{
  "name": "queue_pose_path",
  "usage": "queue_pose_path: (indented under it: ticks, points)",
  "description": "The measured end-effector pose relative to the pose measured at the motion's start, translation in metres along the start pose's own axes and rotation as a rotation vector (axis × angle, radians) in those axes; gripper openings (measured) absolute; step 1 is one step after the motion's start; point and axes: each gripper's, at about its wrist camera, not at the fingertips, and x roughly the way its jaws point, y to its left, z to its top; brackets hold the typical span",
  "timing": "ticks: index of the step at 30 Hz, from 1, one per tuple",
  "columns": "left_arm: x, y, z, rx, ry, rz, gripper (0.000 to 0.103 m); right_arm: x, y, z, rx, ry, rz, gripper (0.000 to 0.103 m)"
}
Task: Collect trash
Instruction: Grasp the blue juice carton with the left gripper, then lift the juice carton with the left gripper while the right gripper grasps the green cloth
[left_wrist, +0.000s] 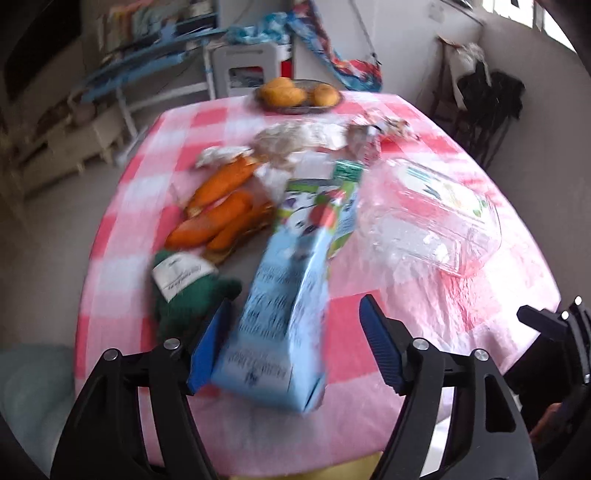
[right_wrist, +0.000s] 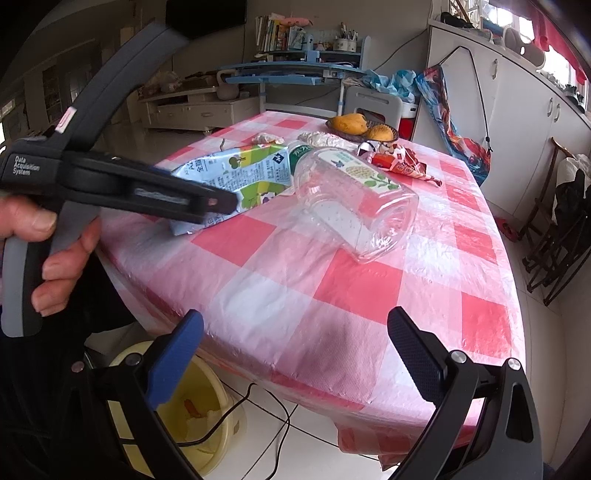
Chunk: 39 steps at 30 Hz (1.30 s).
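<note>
Left view first: looking down at a pink checked table (left_wrist: 443, 302) with a carton (left_wrist: 280, 332) low in the middle, right between the pads of the left claw (left_wrist: 295, 303). Claw loose: left pad against the carton's side, right pad well clear, so no squeeze yet. Probably lined up this way for pinching the carton across its thin sides. Carton light blue, with green and fruit pictures near the top, blurry, a bit dented, leaning to the right. On its right, a clear bottle (left_wrist: 432, 218) lying on its side; to the upper left, toy carrots (left_wrist: 221, 214). Now the right view: same carton (right_wrist: 255, 173) at the upper left of the table, partly hidden behind the left claw, with a hand (right_wrist: 55, 254) around the handle. Bottle (right_wrist: 351, 195) just beside it. Right claw (right_wrist: 295, 315) at the bottom, spread wide, holding nothing, hanging over the table's near edge. At the lower left, a yellow bin (right_wrist: 207, 406) on the floor, likely kept there for dropping trash straight in.
</note>
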Motion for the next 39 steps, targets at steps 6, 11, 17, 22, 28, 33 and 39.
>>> queue_pose_path:
  ticks: [6,11,17,22,28,33,39]
  points:
    - [-0.027,0.039,-0.019,-0.087,-0.069,-0.081,0.035,0.003,0.007,-0.002,-0.012,0.005,0.003,0.095]
    - [-0.080,0.110,-0.050,-0.268,-0.249,-0.209,0.034,0.005,0.018,-0.001,-0.037,0.002,0.050,0.095]
    - [-0.078,0.165,-0.076,-0.420,-0.259,-0.177,0.030,0.015,0.042,0.011,-0.075,0.002,0.107,0.095]
    - [-0.063,0.158,-0.080,-0.361,-0.164,-0.175,0.029,0.029,0.057,0.033,-0.081,0.001,0.137,0.095]
    - [-0.055,0.162,-0.073,-0.386,-0.121,-0.175,0.061,0.038,0.067,0.048,-0.105,-0.005,0.148,0.095]
    - [-0.024,0.150,-0.057,-0.334,-0.032,-0.131,0.046,0.041,0.068,0.045,-0.106,0.010,0.146,0.095]
    - [-0.059,0.176,-0.071,-0.440,-0.258,-0.333,0.028,0.048,0.065,0.056,-0.101,0.010,0.156,0.095]
